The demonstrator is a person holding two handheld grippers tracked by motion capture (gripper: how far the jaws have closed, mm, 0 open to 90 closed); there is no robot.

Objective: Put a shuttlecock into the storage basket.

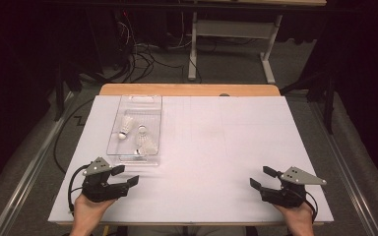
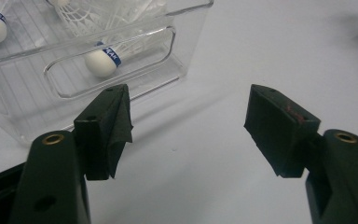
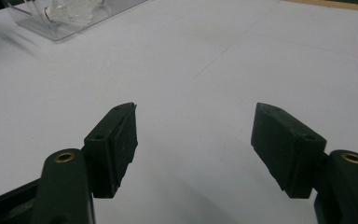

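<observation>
Both tools, left tool [image 1: 126, 175] and right tool [image 1: 262, 177], gape wide, empty. Shuttlecocks [image 1: 124, 127] in clear tray [image 1: 153, 101] seem featherlight, crushable (grip the cork).

A white sheet [image 1: 216, 147] covers the table in mid-frame, a wooden strip [image 1: 189, 89] showing along its far edge. Tangled cables [image 1: 138, 61] (mostly dark) lie upper left; a white desk frame [image 1: 234, 37] stands top centre.

Shuttlecocks [image 1: 124, 127] in bin [image 1: 153, 101], table [image 1: 226, 137] far-left.
</observation>
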